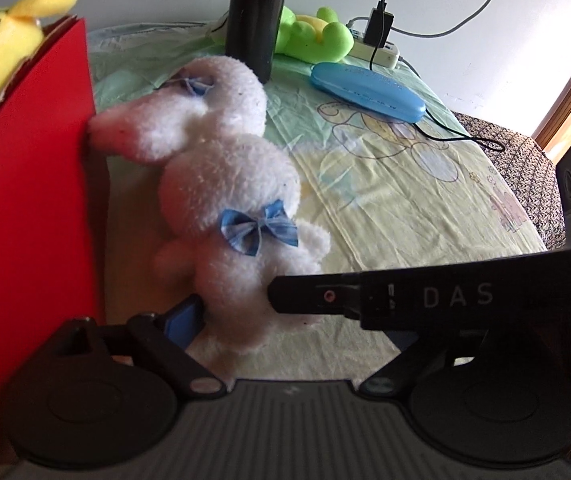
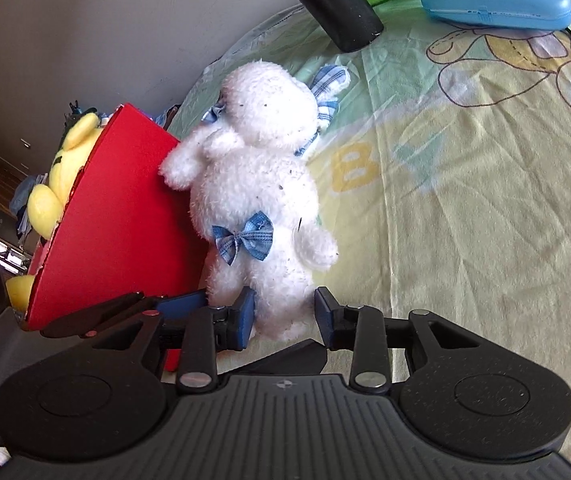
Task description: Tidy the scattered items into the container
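The white bunny (image 2: 261,200) is lying on the sheet (image 2: 465,208), its arm touching the red box (image 2: 125,216) at 9 o'clock. The right gripper (image 2: 285,316) is spreading its jaws around the bunny's legs. The left gripper (image 1: 241,312) is sitting at the bunny's feet; I cannot tell its state. A yellow plush (image 1: 1,48) is lying inside the box.

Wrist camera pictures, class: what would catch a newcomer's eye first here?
A white plush bunny with blue bows lies on the pastel cartoon bedsheet, leaning against a red box. A yellow plush toy sits in the box. The right hand-held gripper brackets the bunny's feet.
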Available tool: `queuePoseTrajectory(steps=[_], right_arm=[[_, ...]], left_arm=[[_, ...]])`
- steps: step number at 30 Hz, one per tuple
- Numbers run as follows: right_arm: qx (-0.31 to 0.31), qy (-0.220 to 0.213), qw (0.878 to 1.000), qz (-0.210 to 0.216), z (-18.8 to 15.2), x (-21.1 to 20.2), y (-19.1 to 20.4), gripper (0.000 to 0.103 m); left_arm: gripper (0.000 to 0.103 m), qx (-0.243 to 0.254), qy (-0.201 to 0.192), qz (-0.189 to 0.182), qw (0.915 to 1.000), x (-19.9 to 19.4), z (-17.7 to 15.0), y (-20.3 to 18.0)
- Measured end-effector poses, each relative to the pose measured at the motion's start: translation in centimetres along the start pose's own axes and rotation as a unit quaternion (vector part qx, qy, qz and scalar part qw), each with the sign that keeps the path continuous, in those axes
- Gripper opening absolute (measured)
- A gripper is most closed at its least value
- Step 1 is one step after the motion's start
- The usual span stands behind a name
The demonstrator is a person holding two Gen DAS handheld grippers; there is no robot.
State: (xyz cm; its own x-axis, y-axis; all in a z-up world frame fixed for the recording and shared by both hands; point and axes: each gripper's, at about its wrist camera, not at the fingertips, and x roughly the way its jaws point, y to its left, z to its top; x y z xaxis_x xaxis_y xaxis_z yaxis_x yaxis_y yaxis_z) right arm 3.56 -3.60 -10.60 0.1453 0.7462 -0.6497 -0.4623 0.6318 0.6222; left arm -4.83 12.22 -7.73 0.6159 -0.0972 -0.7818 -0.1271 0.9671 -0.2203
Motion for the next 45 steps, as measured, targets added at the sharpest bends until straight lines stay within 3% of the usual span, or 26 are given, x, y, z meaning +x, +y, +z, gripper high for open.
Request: queuePoseTrajectory(steps=[4, 11, 18, 26, 35, 38, 43, 45], right_arm=[[0.02, -0.003, 1.0, 0.0, -0.2, -0.6, -0.5, 0.027], [0.022, -0.007, 1.0, -0.02, -1.7, -2.6, 0.0, 0.024], [0.011, -0.017, 0.999, -0.047, -4.2, -5.4, 0.8, 0.023], [0.035, -0.019, 0.998, -0.053, -7.6, -7.7, 1.1, 0.023], [0.058, -0.026, 0.997, -0.046, -8.7, -8.8, 0.7, 0.027], [0.056, -0.049, 0.997, -0.024, -8.6, -9.7, 0.8, 0.027], [0.069, -0.094, 0.991, -0.064, -7.0, -9.6, 0.0, 0.032], [0.095, -0.1, 0.989, -0.048, -6.1, -9.1, -1.0, 0.033]], left_arm=[[0.087, 0.008, 0.0, -0.019, 0.9998, -0.4, 0.0, -0.4], [0.086, 0.053, 0.018, -0.056, 0.9969, -1.1, -0.8, -2.0], [0.086, 0.114, 0.042, -0.105, 0.987, -2.7, -2.8, -3.8], [0.087, 0.146, 0.057, -0.139, 0.9779, -4.6, -4.8, -4.2], [0.088, 0.136, 0.036, -0.132, 0.9811, -7.0, -5.3, -2.8], [0.088, 0.116, 0.02, -0.123, 0.9854, -7.5, -4.8, -2.1], [0.088, 0.077, -0.002, -0.116, 0.9902, -6.9, -3.3, -1.4], [0.088, 0.061, -0.007, -0.124, 0.9904, -6.4, -2.8, -1.1]])
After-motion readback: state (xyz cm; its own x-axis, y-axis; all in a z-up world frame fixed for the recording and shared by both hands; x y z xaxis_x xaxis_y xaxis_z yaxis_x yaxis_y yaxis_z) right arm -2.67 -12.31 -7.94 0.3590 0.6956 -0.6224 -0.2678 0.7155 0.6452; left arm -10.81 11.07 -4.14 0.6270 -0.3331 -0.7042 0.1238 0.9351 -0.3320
